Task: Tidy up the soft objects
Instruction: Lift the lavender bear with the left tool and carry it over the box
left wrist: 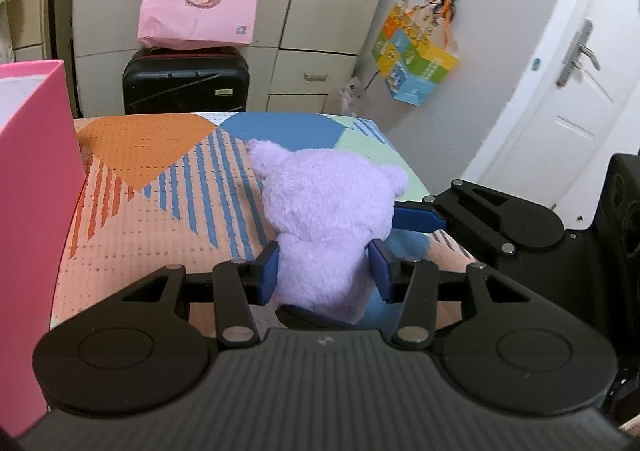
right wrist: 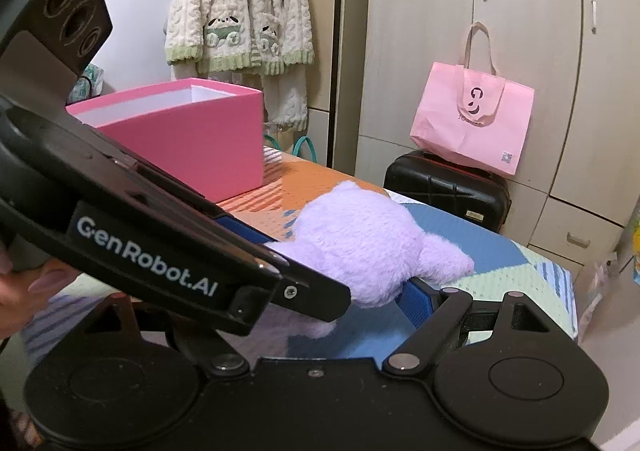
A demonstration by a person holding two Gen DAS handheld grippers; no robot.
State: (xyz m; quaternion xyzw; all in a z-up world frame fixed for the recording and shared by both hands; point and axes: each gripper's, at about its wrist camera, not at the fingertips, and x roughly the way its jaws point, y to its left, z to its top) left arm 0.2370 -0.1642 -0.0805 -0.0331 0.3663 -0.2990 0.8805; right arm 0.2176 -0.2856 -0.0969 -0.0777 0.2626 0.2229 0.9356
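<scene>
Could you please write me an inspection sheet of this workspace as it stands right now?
Surface: table under a patterned cloth in orange, blue and green.
Job's things: purple plush toy; open pink box on the cloth, apparently empty.
Clutter: nothing seen.
Grippers: left tool shut on the plush body; right tool with one finger against the plush head, grip unclear.
Cables: nothing seen.
Surroundings: black suitcase with pink tote bag on it, wardrobe, hanging knit cardigan, colourful bag, door.
</scene>
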